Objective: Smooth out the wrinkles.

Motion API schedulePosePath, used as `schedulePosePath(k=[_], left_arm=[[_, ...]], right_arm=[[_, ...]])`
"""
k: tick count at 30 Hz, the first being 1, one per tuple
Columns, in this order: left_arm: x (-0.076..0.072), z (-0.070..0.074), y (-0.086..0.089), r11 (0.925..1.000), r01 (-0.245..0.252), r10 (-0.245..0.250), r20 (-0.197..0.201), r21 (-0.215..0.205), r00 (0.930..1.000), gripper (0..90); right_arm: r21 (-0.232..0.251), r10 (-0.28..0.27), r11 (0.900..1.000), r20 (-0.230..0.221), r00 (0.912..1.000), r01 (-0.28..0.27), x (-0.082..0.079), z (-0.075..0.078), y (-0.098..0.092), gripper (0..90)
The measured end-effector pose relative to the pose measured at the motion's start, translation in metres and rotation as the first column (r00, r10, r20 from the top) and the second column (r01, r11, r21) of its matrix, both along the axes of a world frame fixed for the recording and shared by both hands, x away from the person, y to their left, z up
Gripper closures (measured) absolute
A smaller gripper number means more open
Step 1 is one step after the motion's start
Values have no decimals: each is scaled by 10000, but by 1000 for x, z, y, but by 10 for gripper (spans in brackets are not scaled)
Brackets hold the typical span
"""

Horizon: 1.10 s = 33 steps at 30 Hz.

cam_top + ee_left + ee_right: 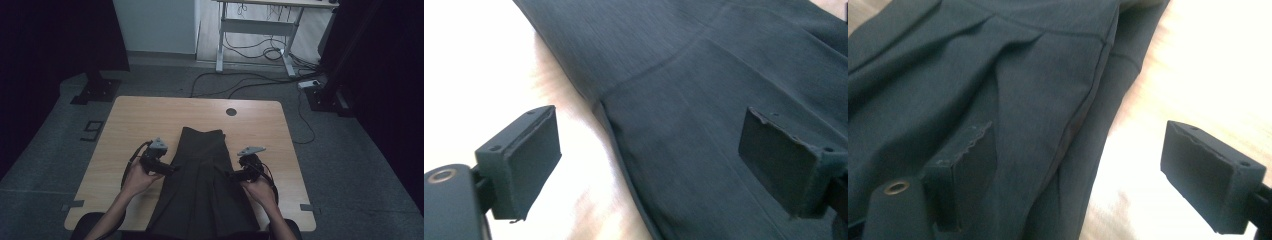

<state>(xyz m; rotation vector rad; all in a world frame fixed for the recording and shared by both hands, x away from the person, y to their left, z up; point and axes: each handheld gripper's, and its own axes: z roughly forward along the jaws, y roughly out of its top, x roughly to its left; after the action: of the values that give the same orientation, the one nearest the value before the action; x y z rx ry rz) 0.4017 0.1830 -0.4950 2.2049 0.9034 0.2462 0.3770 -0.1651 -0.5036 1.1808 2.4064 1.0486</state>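
Observation:
A dark pleated garment (202,180) lies lengthwise down the middle of the wooden table (135,120), its near end hanging over the front edge. My left gripper (172,170) hovers at the garment's left edge, jaws open and empty; in the left gripper view (649,165) the cloth's edge (624,135) runs between the pads below them. My right gripper (231,175) hovers at the garment's right edge, open, with nothing held. In the right gripper view (1083,170) the folded right edge of the cloth (1068,135) lies under the gap between the pads.
A round cable hole (231,111) sits in the table top beyond the garment. Bare wood lies on both sides of the cloth. A white desk frame (255,30) and cables (250,80) are on the floor behind.

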Motion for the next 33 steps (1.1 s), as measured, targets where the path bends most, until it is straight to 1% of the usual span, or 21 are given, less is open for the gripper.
schedulePosePath(k=[2, 5, 7, 9, 13, 18, 22, 26, 31, 33], left_arm=[[8, 0, -3, 10000, 15, -15, -31, -3, 10000, 74], [21, 0, -8, 10000, 45, -45, -74, -3, 10000, 78], [28, 1, -12, 9999, 28, -28, -14, 116, 10000, 89], [36, 3, -14, 9998, -23, 22, 55, 181, 10000, 104], [49, 4, -17, 9999, -130, 129, 62, 60, 9999, 138], [65, 0, -20, 9993, -293, 291, 58, 251, 9996, 146], [76, -4, -20, 9987, -466, 466, 9, 190, 9989, 162], [84, -8, -22, 9981, -569, 569, 38, 247, 9984, 173], [93, -16, -25, 9953, -893, 894, 0, 386, 9960, 199], [96, -18, -25, 9944, -1003, 1005, -29, 347, 9949, 203]], right_arm=[[61, 8, 10000, 7, 10000, -8, 5, 1, 3, 145], [69, 66, 10000, 14, 10000, -66, 15, 3, 8, 144], [73, 85, 9999, 54, 9999, -85, 22, 4, 11, 142], [116, 45, 9999, 41, 10000, -45, 30, 4, 13, 142], [162, -120, 9998, -35, 9999, 120, 45, 5, 15, 142], [280, -319, 9991, -25, 9995, 319, 63, 7, 20, 142], [317, -375, 9988, -16, 9993, 375, 77, 7, 25, 144], [207, -559, 9982, -13, 9984, 559, 89, 5, 30, 145], [-58, -722, 9974, -16, 9974, 722, 104, -1, 35, 149], [-59, -803, 9968, -79, 9967, 802, 109, -4, 36, 152]])
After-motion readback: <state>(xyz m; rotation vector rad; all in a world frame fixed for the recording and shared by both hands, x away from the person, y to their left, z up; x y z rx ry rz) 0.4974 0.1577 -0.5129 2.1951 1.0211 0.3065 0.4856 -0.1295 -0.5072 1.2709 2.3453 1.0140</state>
